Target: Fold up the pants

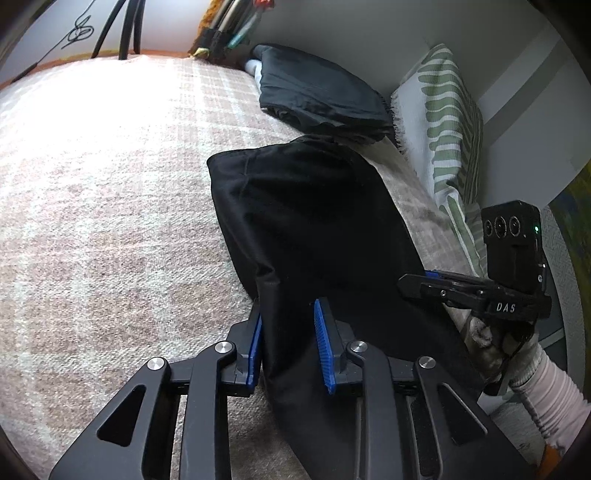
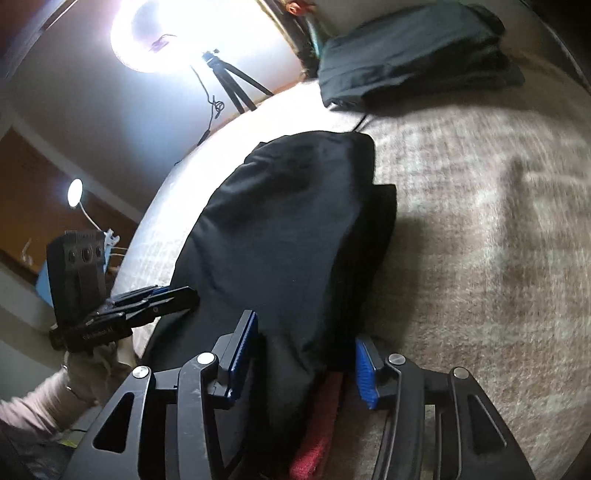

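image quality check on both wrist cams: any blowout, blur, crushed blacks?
Left wrist view: fisheye bends the edges, the bed cover blows out to near white at upper left, the black pants lose most fold detail. Right wrist view: the ring light flares into a white blob, the cover on the right smears with motion blur, the pants read almost flat black.

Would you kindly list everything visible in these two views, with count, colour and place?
pants: one, black, on the bed, near end between both claws
folded stack: one, dark, far end of bed
blanket: one, pinkish plaid, covering bed
pillow: one, white with green leaves, by wall
ring light: one, bright, on black tripod past the bed
red cloth: one, under pants' near edge
left claw: black, blue pads, pants between them
right claw: same, astride pants
sleeve: pale, right arm
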`<state>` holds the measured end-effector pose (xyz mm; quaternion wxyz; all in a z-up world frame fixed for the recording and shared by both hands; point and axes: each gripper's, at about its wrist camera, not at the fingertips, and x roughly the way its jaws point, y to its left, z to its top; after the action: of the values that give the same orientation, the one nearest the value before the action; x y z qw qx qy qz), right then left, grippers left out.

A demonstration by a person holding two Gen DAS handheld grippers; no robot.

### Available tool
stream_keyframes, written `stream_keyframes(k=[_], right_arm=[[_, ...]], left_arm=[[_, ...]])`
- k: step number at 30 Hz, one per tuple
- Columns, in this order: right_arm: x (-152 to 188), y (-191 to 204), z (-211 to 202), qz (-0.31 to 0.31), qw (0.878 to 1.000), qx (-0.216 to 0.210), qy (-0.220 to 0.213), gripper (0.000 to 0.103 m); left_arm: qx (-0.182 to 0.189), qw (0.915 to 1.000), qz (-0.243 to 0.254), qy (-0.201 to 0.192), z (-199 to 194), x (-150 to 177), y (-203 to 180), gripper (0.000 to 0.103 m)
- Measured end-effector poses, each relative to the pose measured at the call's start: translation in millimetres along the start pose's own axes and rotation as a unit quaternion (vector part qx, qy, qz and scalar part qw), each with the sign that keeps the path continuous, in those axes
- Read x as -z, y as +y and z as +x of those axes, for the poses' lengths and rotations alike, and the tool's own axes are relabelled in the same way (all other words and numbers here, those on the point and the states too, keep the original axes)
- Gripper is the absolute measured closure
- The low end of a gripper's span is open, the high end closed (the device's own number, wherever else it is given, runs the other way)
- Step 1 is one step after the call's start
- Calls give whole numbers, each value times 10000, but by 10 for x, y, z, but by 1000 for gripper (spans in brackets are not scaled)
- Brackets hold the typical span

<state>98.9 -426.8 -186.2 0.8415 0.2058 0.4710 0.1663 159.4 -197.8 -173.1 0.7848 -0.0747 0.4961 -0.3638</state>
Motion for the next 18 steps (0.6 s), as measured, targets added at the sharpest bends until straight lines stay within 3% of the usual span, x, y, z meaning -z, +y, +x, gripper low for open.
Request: stream_keyframes(k=[5, 7, 12, 18], right_arm=[[14, 1, -52, 161, 9997, 96, -154, 84], [1, 71, -114, 37, 9995, 234, -223, 91], [-36, 317, -219, -345, 9976, 496, -345, 94], [-133, 481, -387, -570, 9948, 605, -585, 95]], left_arm=[[-59, 9999, 109, -98, -31, 1, -53, 83], [-55, 9997, 172, -182, -76, -4, -85, 87], [-49, 9988, 324, -367, -189, -42, -179, 94], [40, 9968, 495, -629, -331, -176, -318, 95]])
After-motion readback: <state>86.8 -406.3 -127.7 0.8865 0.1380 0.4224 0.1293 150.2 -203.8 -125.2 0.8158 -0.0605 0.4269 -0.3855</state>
